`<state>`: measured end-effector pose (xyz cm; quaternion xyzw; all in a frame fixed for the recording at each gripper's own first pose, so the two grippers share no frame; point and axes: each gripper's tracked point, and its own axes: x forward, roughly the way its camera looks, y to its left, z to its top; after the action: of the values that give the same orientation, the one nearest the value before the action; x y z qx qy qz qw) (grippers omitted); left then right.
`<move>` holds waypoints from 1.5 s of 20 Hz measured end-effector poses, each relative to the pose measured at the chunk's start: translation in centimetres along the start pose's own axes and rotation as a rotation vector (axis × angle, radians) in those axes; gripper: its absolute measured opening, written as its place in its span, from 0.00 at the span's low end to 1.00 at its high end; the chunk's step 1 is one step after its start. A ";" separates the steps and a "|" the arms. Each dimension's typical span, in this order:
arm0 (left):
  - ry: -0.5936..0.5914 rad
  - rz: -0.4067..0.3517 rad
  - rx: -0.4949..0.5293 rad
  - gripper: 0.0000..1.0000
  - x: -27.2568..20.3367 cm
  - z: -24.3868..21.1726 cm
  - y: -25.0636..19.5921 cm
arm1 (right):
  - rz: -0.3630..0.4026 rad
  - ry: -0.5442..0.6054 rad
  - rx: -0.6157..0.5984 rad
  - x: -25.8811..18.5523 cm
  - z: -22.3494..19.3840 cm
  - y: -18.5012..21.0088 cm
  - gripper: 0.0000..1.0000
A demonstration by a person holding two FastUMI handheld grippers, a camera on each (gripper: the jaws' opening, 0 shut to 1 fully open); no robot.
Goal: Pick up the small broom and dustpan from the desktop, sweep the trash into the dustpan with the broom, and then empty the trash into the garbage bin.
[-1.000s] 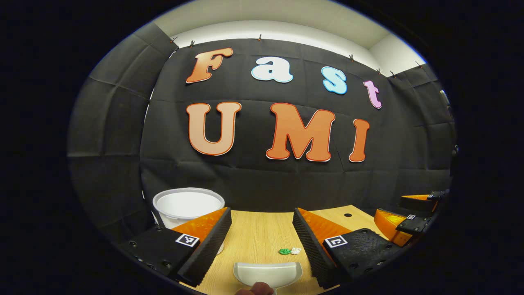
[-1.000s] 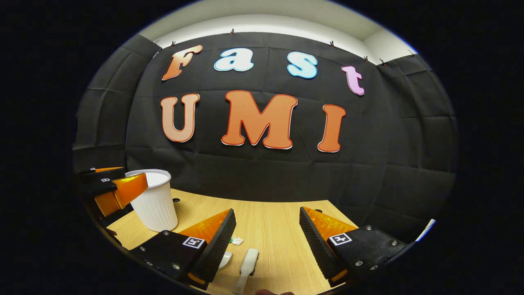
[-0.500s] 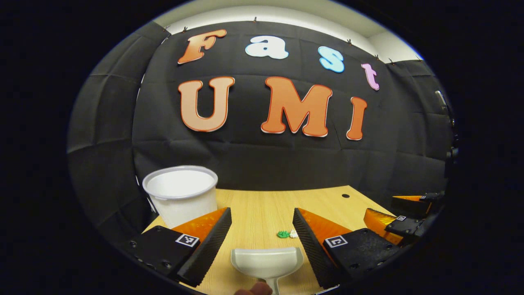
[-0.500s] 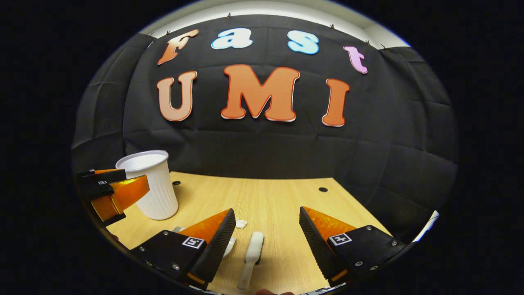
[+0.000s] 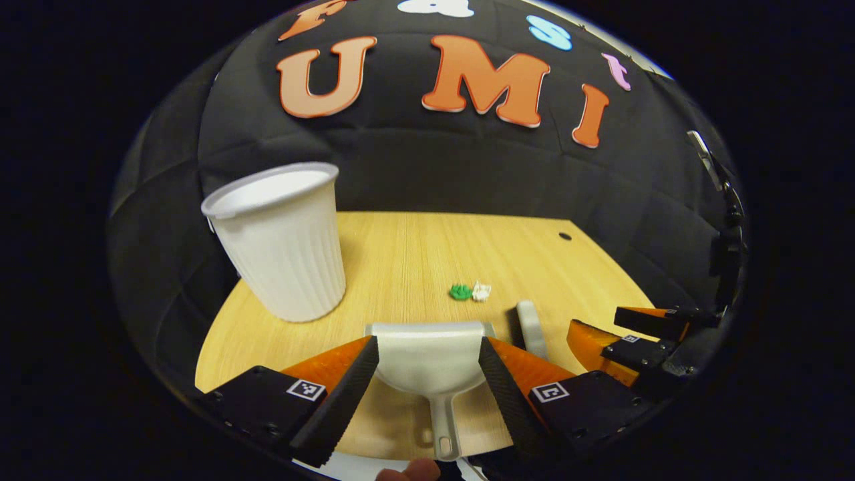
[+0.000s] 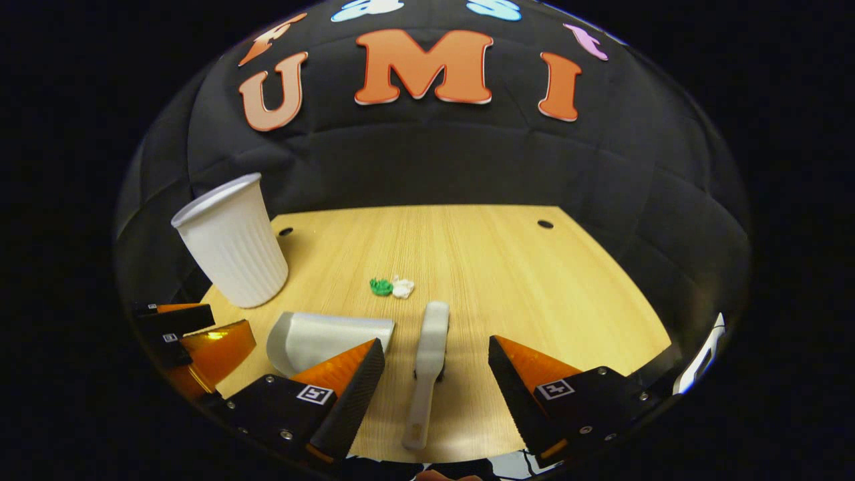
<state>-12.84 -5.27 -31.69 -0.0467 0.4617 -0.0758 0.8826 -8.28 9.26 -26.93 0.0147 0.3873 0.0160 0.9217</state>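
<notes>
Left gripper [image 5: 427, 364]: jaws wide open, empty, straddling the pale grey plastic dustpan [image 5: 431, 357] on the wooden surface [image 5: 414, 254].
Right gripper [image 6: 434, 364]: jaws wide open, empty, over the white plastic hand broom [image 6: 427, 361].
Handling: both probably light, stiff, slippery; take by the handles.
Trash: green and white scraps [image 6: 392, 287] ahead of both tools.
Bin: white ribbed plastic cup [image 5: 280, 240], upright, left rear.
View difference: the right gripper view shows the broom's whole length.

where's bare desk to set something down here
Free: the far right of the desk, right of the broom out to the edge, and the strip behind the trash toward the wall. Crowded: the near left, where bin, dustpan and both tongs sit.
</notes>
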 end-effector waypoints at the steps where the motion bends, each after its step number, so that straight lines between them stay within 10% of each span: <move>1: 0.061 0.002 -0.015 0.96 0.8 -0.9 -0.4 | 0.008 0.047 0.000 1.0 -1.3 0.3 0.94; 6: 0.335 0.034 -0.093 0.98 0.1 -3.1 0.2 | 0.045 0.231 -0.027 3.8 -5.9 0.3 0.95; 20: 0.650 0.045 -0.145 0.98 -1.1 -4.6 -0.1 | 0.106 0.473 -0.033 7.2 -9.6 0.6 0.92; 23: 0.679 0.048 -0.125 0.98 -0.6 -4.6 -0.2 | 0.107 0.518 -0.017 7.5 -10.2 0.6 0.69; 26: 0.705 0.045 -0.111 0.94 -0.2 -4.7 -0.2 | 0.101 0.539 -0.013 8.1 -10.2 0.5 0.72; 27: 0.711 0.043 -0.112 0.88 -0.1 -4.8 -0.3 | 0.104 0.547 -0.011 8.1 -10.3 0.6 0.46; 30: 0.732 0.038 -0.111 0.78 -0.1 -5.1 -0.5 | 0.092 0.562 -0.016 8.6 -10.4 0.3 0.31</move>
<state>-17.10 -5.81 -34.40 -0.0558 0.7509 -0.0460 0.6565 -9.67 10.02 -40.33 0.0198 0.6263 0.0646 0.7767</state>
